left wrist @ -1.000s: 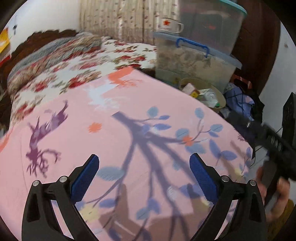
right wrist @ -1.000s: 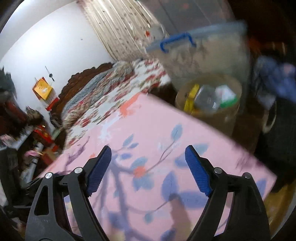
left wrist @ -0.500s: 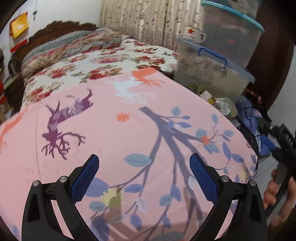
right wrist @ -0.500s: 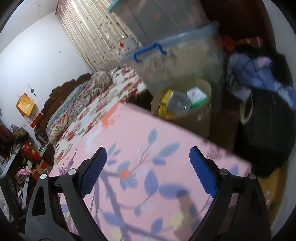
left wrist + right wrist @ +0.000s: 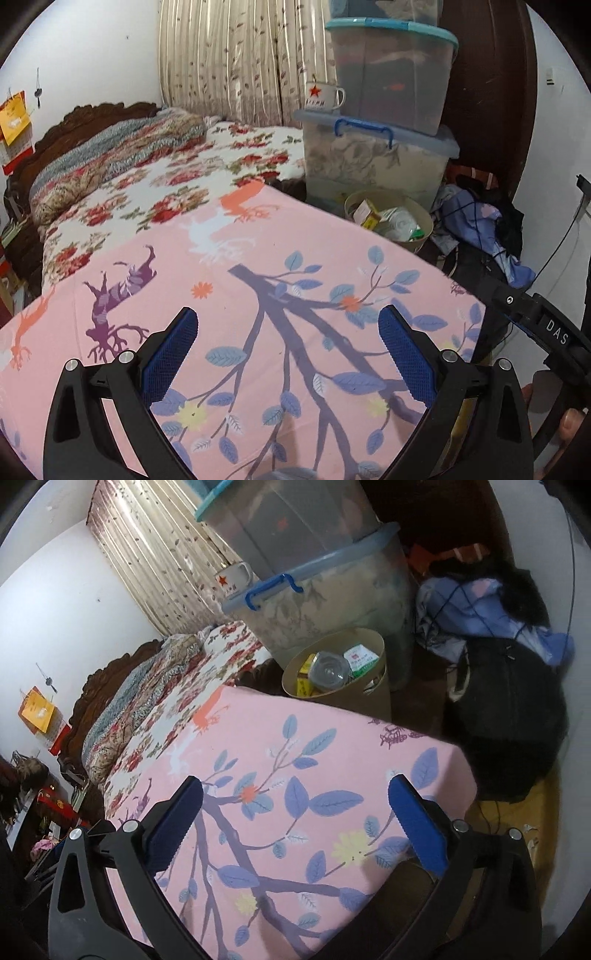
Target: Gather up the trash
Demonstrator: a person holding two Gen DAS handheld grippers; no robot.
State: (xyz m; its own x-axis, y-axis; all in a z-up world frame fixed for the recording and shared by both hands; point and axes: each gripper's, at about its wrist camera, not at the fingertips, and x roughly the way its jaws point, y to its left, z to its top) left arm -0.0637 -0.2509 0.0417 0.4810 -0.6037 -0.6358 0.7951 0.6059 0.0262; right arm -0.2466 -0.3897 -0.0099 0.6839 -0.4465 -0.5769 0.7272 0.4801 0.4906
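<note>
Trash bin (image 5: 373,698) upright beyond the pink sheet (image 5: 295,775), mouth up; both grippers (image 5: 288,350) (image 5: 295,808) wide apart, empty.

Colours and patterns in the bedroom

The sheet (image 5: 258,266) is pink, printed with purple-grey branches, blue leaves and small orange and yellow flowers. The bedspread (image 5: 155,192) behind it is white with red roses. The curtain (image 5: 236,59) is beige-striped with a brown leaf motif. The bin (image 5: 373,686) is tan (its contents show yellow, green and white). The lower storage box (image 5: 376,158) has a blue handle, the upper box (image 5: 395,70) a teal lid. The mug (image 5: 323,96) is white with a red star. Both grippers' pads (image 5: 170,354) are blue on black frames
</note>
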